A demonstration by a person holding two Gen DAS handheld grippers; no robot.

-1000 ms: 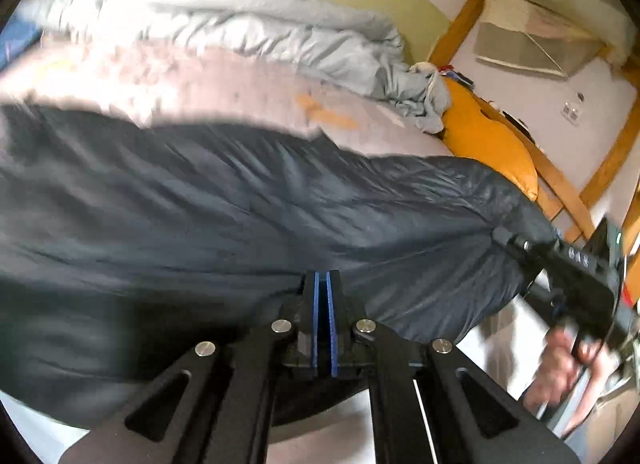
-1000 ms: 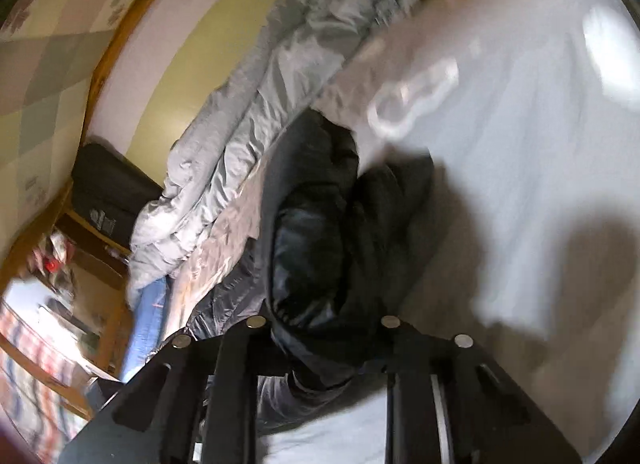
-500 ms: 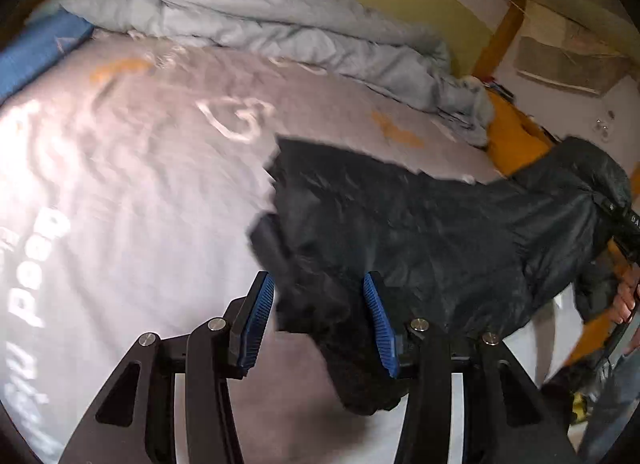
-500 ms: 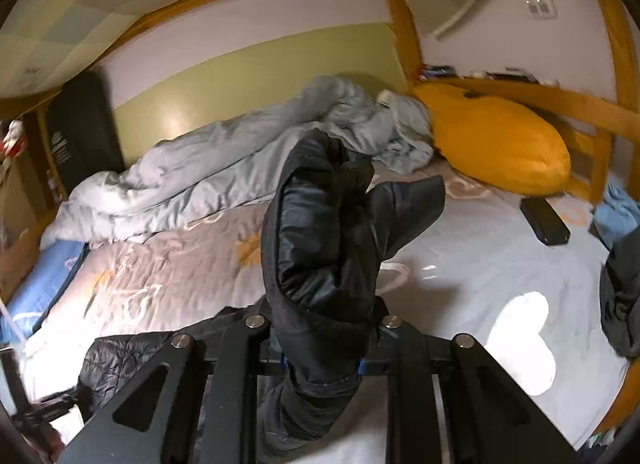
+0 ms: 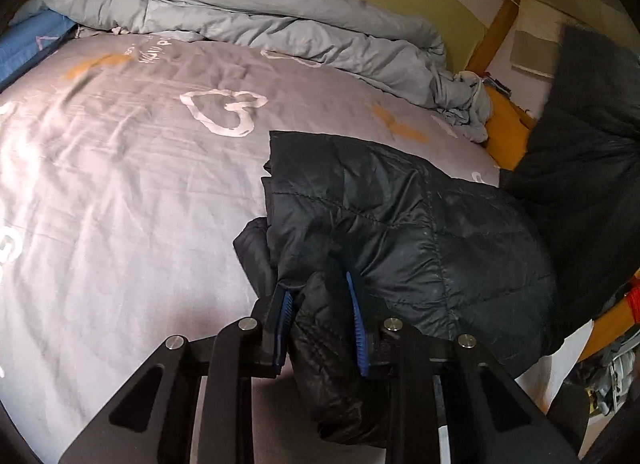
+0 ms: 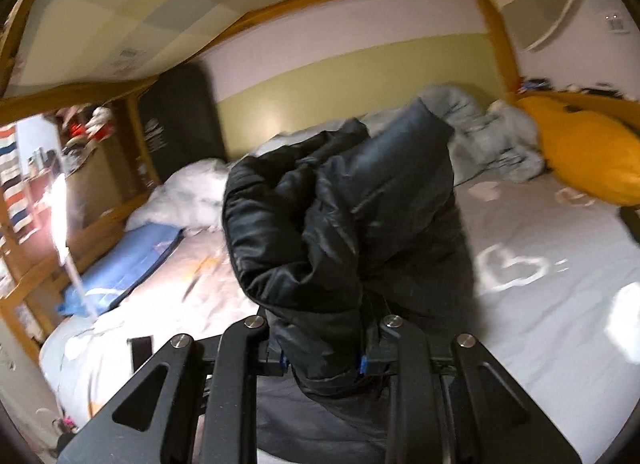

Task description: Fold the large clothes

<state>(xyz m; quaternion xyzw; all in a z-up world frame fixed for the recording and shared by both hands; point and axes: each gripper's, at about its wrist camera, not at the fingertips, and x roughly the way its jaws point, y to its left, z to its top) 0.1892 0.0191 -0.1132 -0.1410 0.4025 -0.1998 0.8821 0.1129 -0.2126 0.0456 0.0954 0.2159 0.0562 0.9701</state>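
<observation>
A black quilted jacket lies half spread on the grey bed sheet, its right part lifted off the bed. My left gripper is at its near left corner. Its jaws are closing, and a thick fold of the jacket fills the gap between the blue pads. In the right wrist view my right gripper is shut on a bunched part of the jacket and holds it up above the bed. The bunch hides its fingertips.
A crumpled grey duvet lies along the far wall. An orange pillow sits at the bed's head and a blue mat at its other end. Wooden bed frame rails border the mattress. A small dark object lies near the front edge.
My left gripper let go of the jacket's edge, opened, and is now around a fold at its corner. My right gripper rolled upright and rose with its bunch of jacket.
</observation>
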